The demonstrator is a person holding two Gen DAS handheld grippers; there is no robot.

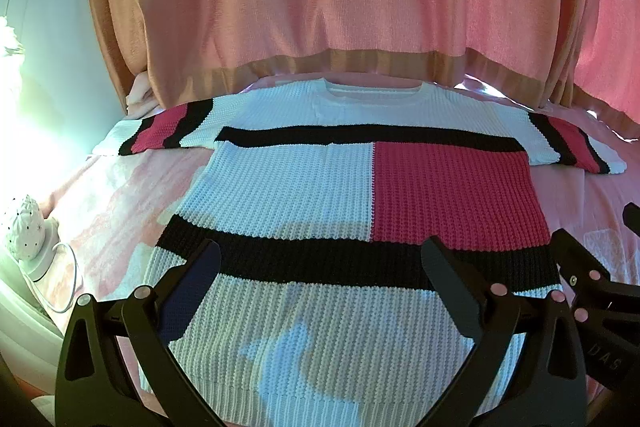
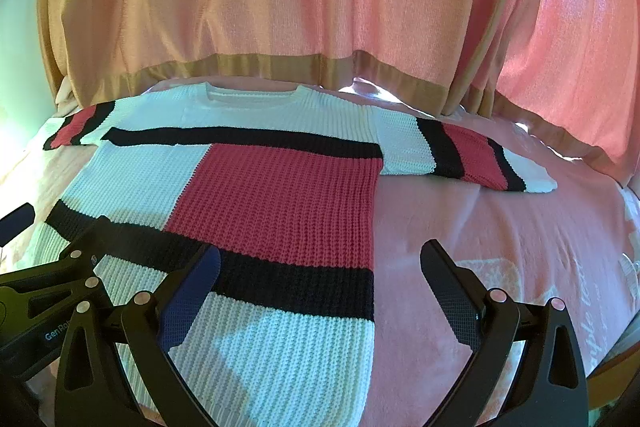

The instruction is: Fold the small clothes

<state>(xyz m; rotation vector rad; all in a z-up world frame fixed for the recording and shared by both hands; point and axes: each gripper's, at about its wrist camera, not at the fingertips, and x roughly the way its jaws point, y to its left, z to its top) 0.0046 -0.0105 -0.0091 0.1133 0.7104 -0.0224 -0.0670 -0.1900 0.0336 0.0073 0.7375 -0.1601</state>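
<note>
A knit sweater (image 1: 304,187) in white, red and black blocks lies flat and face up on a pink bed cover, neck far from me, both sleeves spread out sideways. It also shows in the right wrist view (image 2: 256,203). My left gripper (image 1: 320,267) is open and empty, hovering over the sweater's lower hem area. My right gripper (image 2: 320,267) is open and empty, over the sweater's lower right edge, its right finger (image 2: 452,291) above bare bed cover. Each gripper shows at the edge of the other's view.
The pink bed cover (image 2: 500,227) extends to the right of the sweater. Pink and tan curtains (image 1: 320,7) hang just behind the bed. A white lamp (image 1: 28,231) with a cord stands at the left edge. Folded pale cloth (image 1: 140,95) lies at the back left.
</note>
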